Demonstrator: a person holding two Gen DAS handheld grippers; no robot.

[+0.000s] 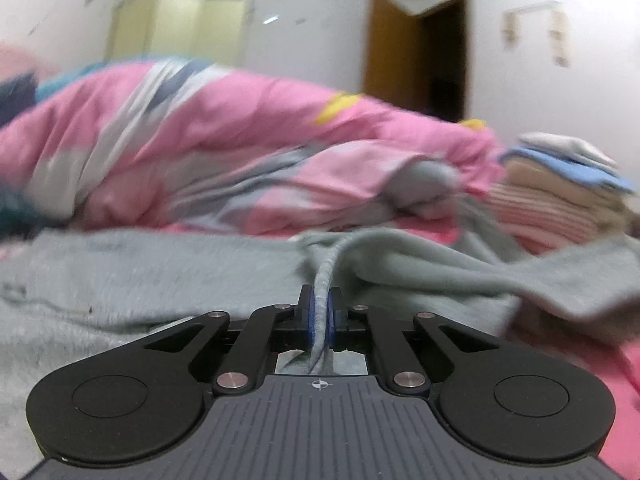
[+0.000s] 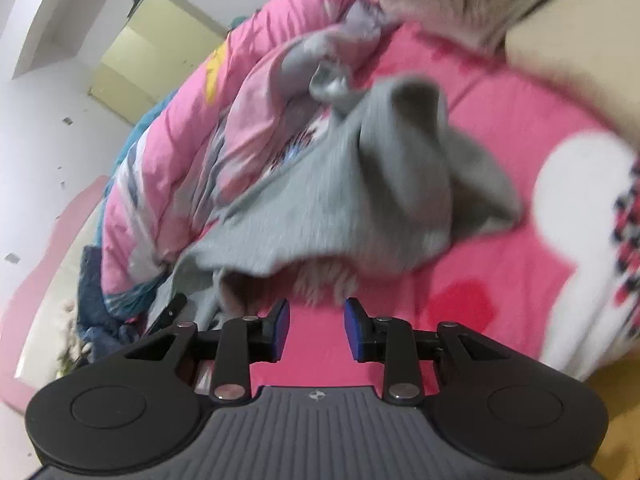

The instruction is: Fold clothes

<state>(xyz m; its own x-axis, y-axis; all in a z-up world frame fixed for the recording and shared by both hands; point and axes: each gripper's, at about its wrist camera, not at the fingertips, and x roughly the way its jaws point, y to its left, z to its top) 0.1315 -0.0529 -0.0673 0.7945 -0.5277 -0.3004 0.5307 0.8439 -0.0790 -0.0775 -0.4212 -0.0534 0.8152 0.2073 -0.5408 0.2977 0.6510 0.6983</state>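
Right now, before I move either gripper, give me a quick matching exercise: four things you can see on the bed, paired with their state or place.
Things:
1. left gripper
2. right gripper
3. grey fleece garment
4. stack of folded clothes, blue and white on top

States or places:
A. open, nothing between its fingers, above the pink bed sheet
B. crumpled and partly lifted, not yet folded
C. shut on a fold of grey cloth
D. resting beside the pink patterned quilt, at its right end in the left wrist view

Pairs: 1-C, 2-A, 3-B, 4-D
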